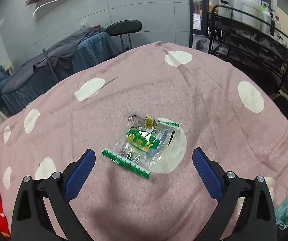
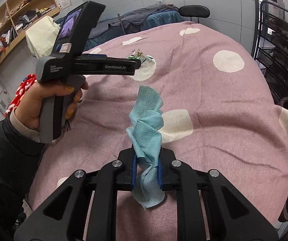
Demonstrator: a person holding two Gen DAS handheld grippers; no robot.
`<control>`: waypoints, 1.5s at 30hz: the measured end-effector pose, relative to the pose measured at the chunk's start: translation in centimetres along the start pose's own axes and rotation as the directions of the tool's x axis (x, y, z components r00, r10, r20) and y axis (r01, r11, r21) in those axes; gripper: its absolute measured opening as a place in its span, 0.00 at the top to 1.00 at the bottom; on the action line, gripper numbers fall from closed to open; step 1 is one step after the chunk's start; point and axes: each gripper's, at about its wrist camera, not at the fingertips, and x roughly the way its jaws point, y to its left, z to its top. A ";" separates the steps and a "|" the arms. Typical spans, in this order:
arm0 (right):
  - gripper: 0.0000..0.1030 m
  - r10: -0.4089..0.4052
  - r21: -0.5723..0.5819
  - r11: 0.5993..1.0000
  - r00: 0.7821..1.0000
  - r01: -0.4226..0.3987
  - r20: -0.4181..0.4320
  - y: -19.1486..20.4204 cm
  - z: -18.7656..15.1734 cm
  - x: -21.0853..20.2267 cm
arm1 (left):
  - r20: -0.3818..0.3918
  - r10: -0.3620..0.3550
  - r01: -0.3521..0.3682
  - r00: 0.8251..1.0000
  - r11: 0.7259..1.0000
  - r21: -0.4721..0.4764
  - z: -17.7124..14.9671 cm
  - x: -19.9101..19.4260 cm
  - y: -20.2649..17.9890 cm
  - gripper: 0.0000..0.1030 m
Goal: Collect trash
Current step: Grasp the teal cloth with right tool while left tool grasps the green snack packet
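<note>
A pink blanket (image 1: pixel 214 104) with white dots is spread over a rounded surface, with a grey tiled wall and a black wire rack (image 1: pixel 252 40) of white bottles beyond.

In the right wrist view, nearest at 6 o'clock, the right gripper (image 2: pixel 146 172) is seen pressed together on a crumpled blue tissue (image 2: pixel 147 128). The tissue's long axis runs from 6 to 12 o'clock, one end hanging below the pads and the other standing up away from the camera.

Farther out, at 9 to 10 o'clock, the left gripper (image 2: pixel 137 63) is held by a hand (image 2: pixel 43 100) in a dark sleeve, its nose pointing toward 3 o'clock at a clear wrapper (image 2: pixel 141 56).

In the left wrist view the left gripper (image 1: pixel 144 159) is seen spread wide, nothing between its blue pads (image 1: pixel 83 172). Just beyond, the green-printed wrapper (image 1: pixel 141 142) lies flat on the blanket, partly over a white dot, its long axis running from 7 to 1 o'clock.
</note>
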 end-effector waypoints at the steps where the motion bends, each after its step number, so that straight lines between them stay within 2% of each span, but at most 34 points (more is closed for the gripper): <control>1: 0.84 0.001 0.003 1.000 1.000 -0.001 -0.001 -0.1 0.0 0.0 | -0.005 0.011 -0.011 1.000 1.000 0.024 0.3 0.4 -0.2 0.07; 4: 0.84 0.006 0.013 1.000 1.000 -0.006 -0.003 -0.3 0.0 0.1 | -0.026 0.049 -0.047 0.998 0.995 0.085 0.9 1.7 -0.9 0.07; 7: 0.84 0.012 0.020 1.000 1.000 -0.012 -0.005 -0.5 0.1 0.4 | -0.067 0.056 -0.049 0.996 0.994 0.103 1.2 3.1 -1.1 0.15; 9: 0.84 0.016 0.026 1.000 1.000 -0.016 -0.005 -0.5 0.0 0.5 | -0.099 0.050 -0.039 0.994 0.993 0.110 1.3 3.8 -1.2 0.29; 11: 0.84 0.019 0.030 0.999 1.000 -0.019 -0.004 -0.6 0.0 0.4 | -0.090 0.046 -0.037 0.995 0.994 0.103 1.3 3.7 -1.2 0.31; 13: 0.84 0.022 0.036 0.999 1.000 -0.022 -0.001 -0.8 0.0 0.4 | -0.082 0.032 -0.025 0.996 0.996 0.085 1.2 3.3 -1.0 0.39; 15: 0.84 0.024 0.042 0.999 1.000 -0.024 0.001 -1.0 0.0 0.4 | -0.070 0.020 -0.016 0.997 0.998 0.063 1.2 2.9 -0.9 0.52; 18: 0.84 0.026 0.043 0.999 1.000 -0.026 0.003 -1.1 -0.1 0.3 | -0.060 0.007 -0.006 0.998 1.000 0.025 0.9 2.3 -0.6 0.58; 23: 0.84 0.026 0.046 0.999 1.000 -0.026 0.007 -1.2 -0.2 0.2 | -0.048 -0.008 0.007 0.999 1.000 -0.009 0.5 2.0 -0.7 0.61; 29: 0.84 0.025 0.054 0.998 1.000 -0.026 0.013 -1.2 -0.3 -0.2 | -0.018 -0.061 0.060 0.998 0.996 -0.067 -0.3 0.4 -0.3 0.62; 39: 0.84 0.028 0.058 0.998 0.999 -0.029 0.027 -1.3 -0.7 -0.9 | 0.109 -0.091 0.106 0.990 0.984 -0.144 -3.2 -5.7 -0.6 0.62; 45: 0.84 0.022 0.060 0.998 0.999 -0.025 0.048 -1.4 -0.9 -1.9 | 0.158 -0.109 0.134 0.981 0.979 -0.154 -5.0 -8.6 -1.7 0.62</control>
